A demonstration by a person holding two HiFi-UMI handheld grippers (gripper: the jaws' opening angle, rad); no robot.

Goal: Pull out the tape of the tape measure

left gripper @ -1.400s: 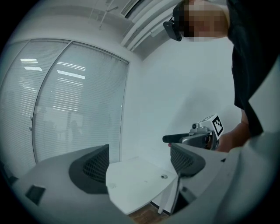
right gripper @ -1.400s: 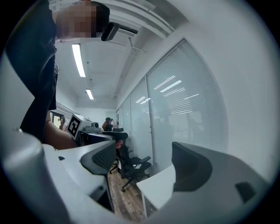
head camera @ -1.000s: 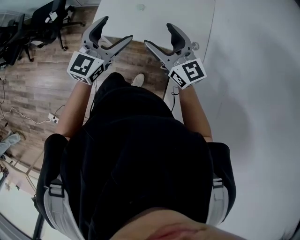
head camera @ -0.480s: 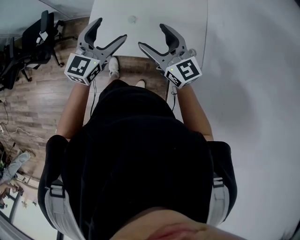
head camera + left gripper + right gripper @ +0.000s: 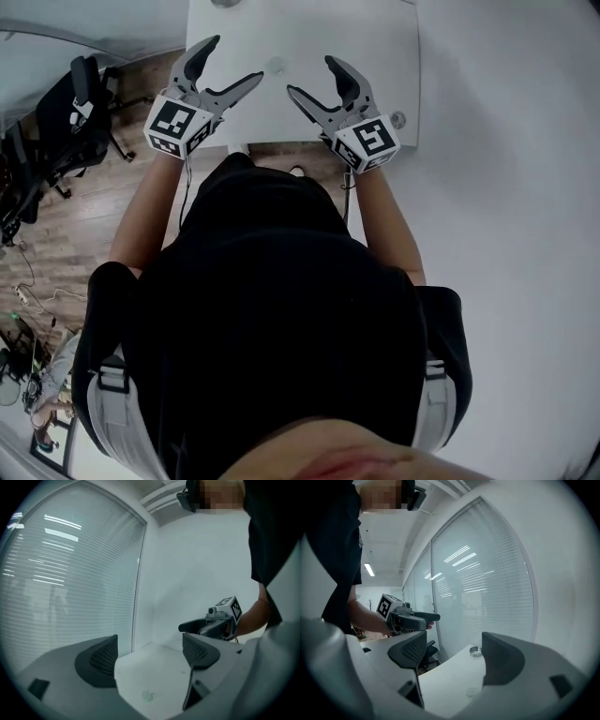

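I see no clear tape measure. A small round metal object [image 5: 223,3] [image 5: 475,651] sits at the far edge of the white table [image 5: 375,37]; I cannot tell what it is. My left gripper [image 5: 234,59] [image 5: 150,656] hovers open over the table's near left part, nothing between its pads. My right gripper [image 5: 311,76] [image 5: 454,656] hangs open over the near middle; its jaws have just been closing a little, with nothing between them. Each gripper shows in the other's view: the right gripper [image 5: 220,620], the left gripper [image 5: 410,616].
A small clear round spot [image 5: 275,66] [image 5: 148,695] lies on the table between the grippers. Black office chairs [image 5: 80,103] stand on the wooden floor at the left. A glass wall with blinds [image 5: 70,573] rises behind the table, a white wall [image 5: 506,141] at the right.
Both grippers have moved forward from over the floor to over the table's near part. The round object at the table's far edge has come into view.
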